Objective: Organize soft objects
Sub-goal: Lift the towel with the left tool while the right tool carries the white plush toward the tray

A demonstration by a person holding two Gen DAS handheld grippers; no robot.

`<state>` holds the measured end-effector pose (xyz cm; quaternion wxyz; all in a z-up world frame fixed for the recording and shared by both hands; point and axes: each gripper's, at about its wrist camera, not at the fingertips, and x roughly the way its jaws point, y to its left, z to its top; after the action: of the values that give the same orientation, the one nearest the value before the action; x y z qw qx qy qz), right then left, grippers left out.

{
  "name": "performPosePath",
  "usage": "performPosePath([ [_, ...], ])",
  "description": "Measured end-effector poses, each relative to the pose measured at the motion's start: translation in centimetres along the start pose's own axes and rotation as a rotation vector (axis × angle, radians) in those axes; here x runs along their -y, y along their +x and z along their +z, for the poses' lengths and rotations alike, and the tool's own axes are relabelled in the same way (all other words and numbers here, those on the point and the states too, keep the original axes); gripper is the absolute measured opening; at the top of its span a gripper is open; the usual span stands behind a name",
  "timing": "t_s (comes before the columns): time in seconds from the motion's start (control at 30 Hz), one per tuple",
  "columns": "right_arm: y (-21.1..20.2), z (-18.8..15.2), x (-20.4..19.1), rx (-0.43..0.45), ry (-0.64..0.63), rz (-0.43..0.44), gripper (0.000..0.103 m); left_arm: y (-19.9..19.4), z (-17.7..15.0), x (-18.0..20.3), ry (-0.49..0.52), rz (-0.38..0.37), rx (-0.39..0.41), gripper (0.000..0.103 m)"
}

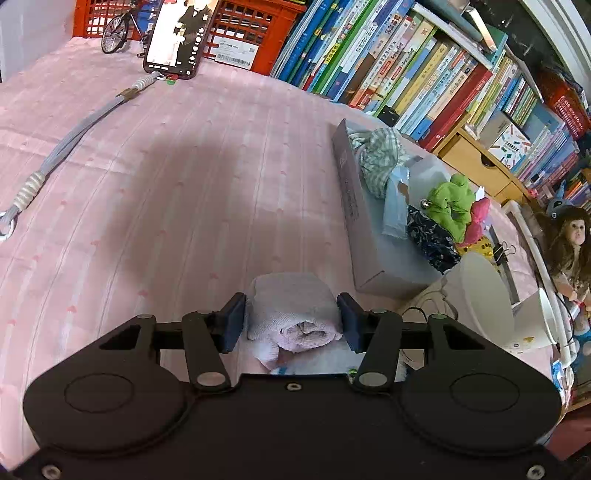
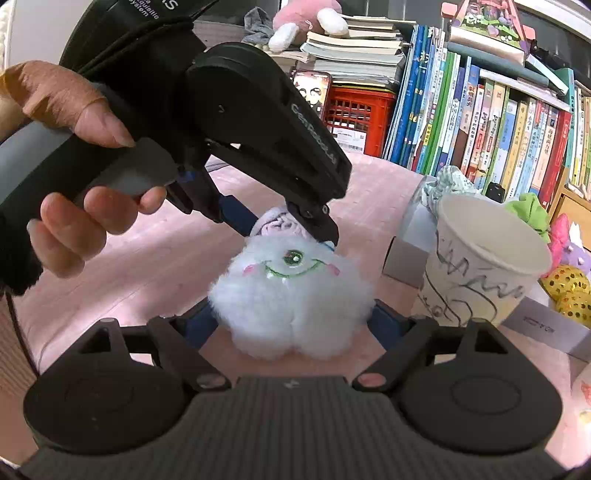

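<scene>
A rolled pink-white towel (image 1: 295, 317) lies on the pink bedspread between the open fingers of my left gripper (image 1: 291, 321); the pads stand beside it, contact unclear. In the right wrist view the towel (image 2: 275, 223) shows under the left gripper (image 2: 288, 225). A fluffy white one-eyed plush (image 2: 291, 299) sits between the fingers of my right gripper (image 2: 295, 325), which flank its sides; the fingertips are hidden by fur. A grey box (image 1: 373, 240) at the right holds a checked cloth (image 1: 380, 155), a green plush (image 1: 452, 206) and a dark patterned cloth (image 1: 432, 236).
A paper cup (image 2: 480, 266) stands beside the grey box (image 2: 406, 258). A phone (image 1: 177, 37), a toy bicycle (image 1: 118, 27) and a red crate (image 1: 251, 22) are at the far edge. A grey lanyard (image 1: 66, 144) lies left. Books (image 1: 424, 74) line the right.
</scene>
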<state>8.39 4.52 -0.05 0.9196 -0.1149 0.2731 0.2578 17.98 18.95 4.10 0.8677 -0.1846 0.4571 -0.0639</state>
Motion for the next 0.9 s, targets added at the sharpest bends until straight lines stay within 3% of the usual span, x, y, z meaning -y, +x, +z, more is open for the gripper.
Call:
performPosePath([
  [0.47, -3.5, -0.6, 0.8, 0.057, 0.026, -0.018, 0.087, -2.8, -1.4, 1.5, 0.033, 0.003, 0.070, 0.050],
  [0.9, -7.8, -0.6, 2.5, 0.144, 0.049, -0.058, 0.087, -6.2, -4.1, 5.5, 0.164, 0.035, 0.206, 0.050],
])
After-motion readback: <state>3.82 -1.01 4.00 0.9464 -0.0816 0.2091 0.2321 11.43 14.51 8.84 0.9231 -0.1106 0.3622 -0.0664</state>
